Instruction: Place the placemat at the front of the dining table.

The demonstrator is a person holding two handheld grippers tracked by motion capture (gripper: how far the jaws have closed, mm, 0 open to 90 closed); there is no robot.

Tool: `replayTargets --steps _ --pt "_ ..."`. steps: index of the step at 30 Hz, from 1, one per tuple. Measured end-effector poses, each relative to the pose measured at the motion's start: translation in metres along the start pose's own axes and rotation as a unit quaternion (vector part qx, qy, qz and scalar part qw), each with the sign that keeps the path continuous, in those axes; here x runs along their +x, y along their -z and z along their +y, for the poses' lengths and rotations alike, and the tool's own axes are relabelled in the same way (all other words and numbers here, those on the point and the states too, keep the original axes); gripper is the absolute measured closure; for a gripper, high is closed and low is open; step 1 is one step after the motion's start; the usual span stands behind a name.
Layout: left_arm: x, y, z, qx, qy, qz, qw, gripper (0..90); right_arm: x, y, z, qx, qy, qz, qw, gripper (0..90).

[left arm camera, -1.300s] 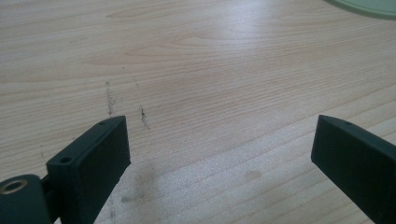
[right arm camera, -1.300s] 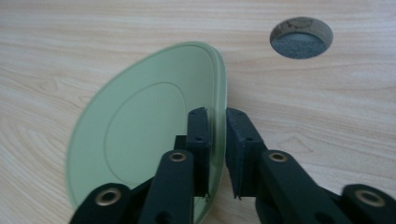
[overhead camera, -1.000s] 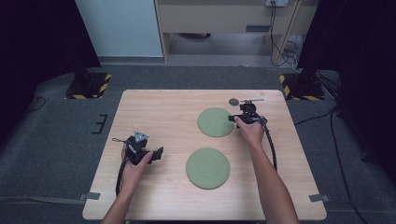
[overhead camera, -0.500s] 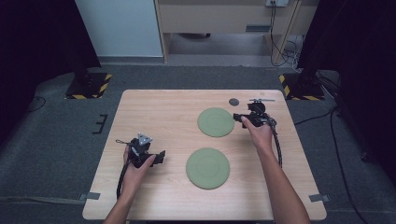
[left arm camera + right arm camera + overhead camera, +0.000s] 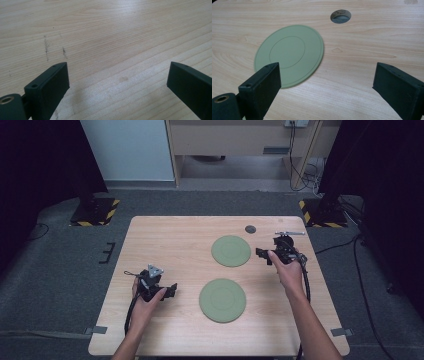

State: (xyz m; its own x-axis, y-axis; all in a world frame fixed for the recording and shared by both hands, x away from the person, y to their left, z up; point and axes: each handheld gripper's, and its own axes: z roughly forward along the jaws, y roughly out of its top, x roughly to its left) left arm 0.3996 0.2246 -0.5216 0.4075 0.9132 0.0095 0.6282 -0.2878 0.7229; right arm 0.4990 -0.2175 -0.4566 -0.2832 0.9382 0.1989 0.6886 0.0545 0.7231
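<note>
From above, two green plates lie flat on the table (image 5: 165, 235). The far plate (image 5: 230, 251) sits just beside the right gripper (image 5: 262, 253).

The left gripper (image 5: 117, 75) is spread wide over bare wood.

The right gripper (image 5: 325, 77) has just been opening, with nothing between its jaws. I think this plate (image 5: 289, 55) was let go. Next comes the near plate (image 5: 222, 300).

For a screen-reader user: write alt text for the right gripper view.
A flat green disc lies on a pale wooden table, seen between the right gripper's two black jaws, which stand wide apart with nothing between them. Beyond the disc is a round hole in the tabletop.
</note>
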Motion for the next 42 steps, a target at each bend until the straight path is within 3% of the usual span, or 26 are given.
replayTargets --steps 11,22,28,35,42 --pt "0.004 0.000 -0.003 0.003 -0.002 0.003 1.0000 3.3 0.007 0.003 -0.020 0.013 0.025 -0.007 0.9996 8.3" --pt "0.005 -0.002 -0.005 0.012 0.001 0.009 0.9999 3.4 0.005 0.006 -0.048 0.029 0.030 -0.010 0.9991 8.1" --pt "0.007 -0.003 -0.005 0.014 0.004 0.011 0.9998 3.4 -0.002 0.003 -0.060 0.034 0.021 -0.013 0.9991 7.9" --pt "0.008 -0.007 -0.006 0.021 0.008 0.012 0.9997 3.2 -0.008 0.000 -0.072 0.032 0.012 -0.027 0.9991 7.8" --pt "0.008 -0.012 -0.008 0.026 0.010 0.002 0.9996 0.0 -0.014 -0.007 -0.085 0.036 0.021 -0.060 0.9973 9.5"
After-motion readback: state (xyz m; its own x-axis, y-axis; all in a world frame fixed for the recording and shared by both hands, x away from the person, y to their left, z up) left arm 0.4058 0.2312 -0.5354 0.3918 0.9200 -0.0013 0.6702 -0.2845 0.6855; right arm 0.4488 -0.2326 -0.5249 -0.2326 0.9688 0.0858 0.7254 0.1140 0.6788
